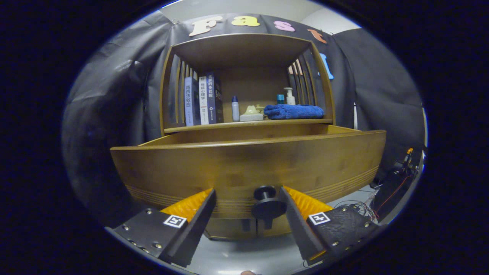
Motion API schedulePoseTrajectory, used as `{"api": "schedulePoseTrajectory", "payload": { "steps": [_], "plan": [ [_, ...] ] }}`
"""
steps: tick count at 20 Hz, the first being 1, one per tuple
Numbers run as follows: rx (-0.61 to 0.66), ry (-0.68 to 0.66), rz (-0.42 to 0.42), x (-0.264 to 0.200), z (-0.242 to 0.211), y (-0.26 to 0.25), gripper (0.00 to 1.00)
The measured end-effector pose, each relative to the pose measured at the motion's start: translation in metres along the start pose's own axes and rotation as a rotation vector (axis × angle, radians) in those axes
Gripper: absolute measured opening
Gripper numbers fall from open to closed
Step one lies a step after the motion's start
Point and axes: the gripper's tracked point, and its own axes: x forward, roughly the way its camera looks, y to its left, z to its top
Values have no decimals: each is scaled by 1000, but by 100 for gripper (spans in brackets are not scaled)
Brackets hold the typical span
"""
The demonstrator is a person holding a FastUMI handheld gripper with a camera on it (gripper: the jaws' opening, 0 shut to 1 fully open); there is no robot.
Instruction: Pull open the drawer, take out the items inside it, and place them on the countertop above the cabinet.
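The gripper point(247, 202) is spread wide, fingers gripping nothing; the dark round knob point(266, 204) sits between them, closer to the right finger, not touching either; the knob is fixed low on the front panel of the wooden drawer point(244, 164), which stands pulled out from the cabinet point(244, 49); its contents are hidden behind the panel; beyond, on the countertop point(248, 124), books point(202, 99) stand at the left end, a small bottle point(235, 109) near the middle, a folded blue towel point(294, 111) at the right end.

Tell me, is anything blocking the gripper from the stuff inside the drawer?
Yes. The drawer is pulled out, and its tall front panel stands just ahead of the open gripper, hiding the inside. The knob sits between the fingers.
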Motion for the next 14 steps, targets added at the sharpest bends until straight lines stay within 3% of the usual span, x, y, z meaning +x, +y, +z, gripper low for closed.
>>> {"api": "schedulePoseTrajectory", "payload": {
  "steps": [14],
  "plan": [
    [26,-48,-3,73,13,11,100]
  ]
}}
